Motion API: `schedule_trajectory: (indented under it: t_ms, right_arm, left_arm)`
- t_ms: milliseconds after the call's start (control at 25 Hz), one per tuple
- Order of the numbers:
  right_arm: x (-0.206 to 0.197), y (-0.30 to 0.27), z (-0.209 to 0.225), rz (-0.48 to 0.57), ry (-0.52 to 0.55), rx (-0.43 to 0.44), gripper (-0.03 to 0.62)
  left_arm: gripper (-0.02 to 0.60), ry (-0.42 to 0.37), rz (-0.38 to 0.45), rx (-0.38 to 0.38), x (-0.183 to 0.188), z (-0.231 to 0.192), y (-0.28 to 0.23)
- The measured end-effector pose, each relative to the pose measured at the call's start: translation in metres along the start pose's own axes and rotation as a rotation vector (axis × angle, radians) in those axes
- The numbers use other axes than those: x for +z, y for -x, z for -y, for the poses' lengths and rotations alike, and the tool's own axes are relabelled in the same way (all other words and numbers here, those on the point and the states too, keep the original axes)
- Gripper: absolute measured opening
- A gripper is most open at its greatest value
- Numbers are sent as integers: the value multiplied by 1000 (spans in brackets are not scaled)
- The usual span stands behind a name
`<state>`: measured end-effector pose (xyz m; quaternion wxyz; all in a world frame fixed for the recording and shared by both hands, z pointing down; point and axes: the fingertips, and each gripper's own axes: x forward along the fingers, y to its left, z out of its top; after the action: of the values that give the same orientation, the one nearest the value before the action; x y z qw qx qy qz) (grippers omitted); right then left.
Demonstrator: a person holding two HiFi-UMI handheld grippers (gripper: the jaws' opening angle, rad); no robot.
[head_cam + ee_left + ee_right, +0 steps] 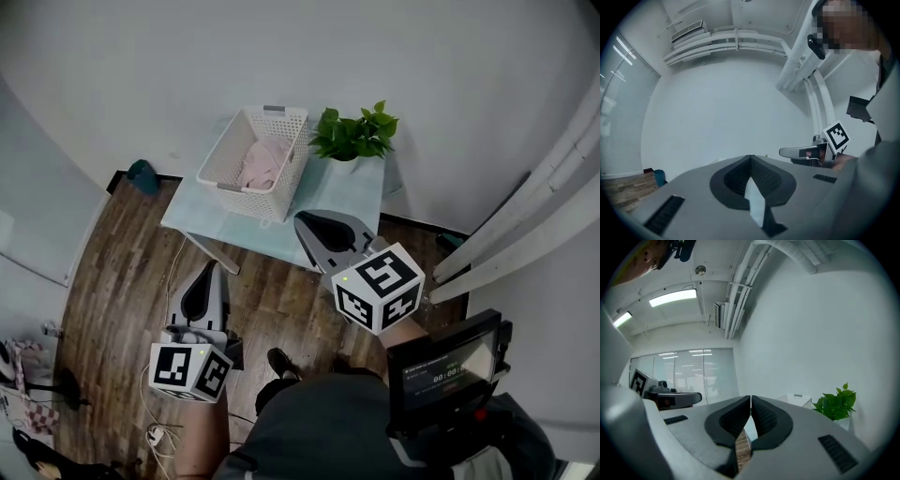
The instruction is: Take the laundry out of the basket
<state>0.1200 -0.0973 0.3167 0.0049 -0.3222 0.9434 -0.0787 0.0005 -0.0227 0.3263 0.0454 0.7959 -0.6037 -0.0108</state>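
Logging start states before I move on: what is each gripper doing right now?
Left gripper: closed, holding nothing.
Right gripper: closed, holding nothing.

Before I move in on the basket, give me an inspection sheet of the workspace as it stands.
Surface: small pale blue table, carrying only the basket and a plant.
Job's things: white laundry basket on the table; pink garment lying inside it.
Clutter: potted plant on the table's corner beside the basket; unclear items at the floor's left edge.
Grippers: left gripper fingers together, empty; right gripper fingers together, empty; both held short of the table.
Cables: white cable with a plug block on the floor at the person's left.
Surroundings: wood floor, white walls, a teal object by the wall.
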Motion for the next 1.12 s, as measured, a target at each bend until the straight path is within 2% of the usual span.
schedule_trajectory:
  t_ms: [520, 880, 1120]
  right_arm:
    - [6, -113, -36, -19, 26, -116, 20]
    - [4, -158, -40, -28, 50, -197, 20]
    - [6, -181, -7, -32, 38, -227, 21]
  left_arm:
    - [9, 35, 34, -81, 22, -140, -19]
    - [9, 67, 24, -150, 13, -191, -47]
    - [9, 76, -7, -160, 9, -206, -85]
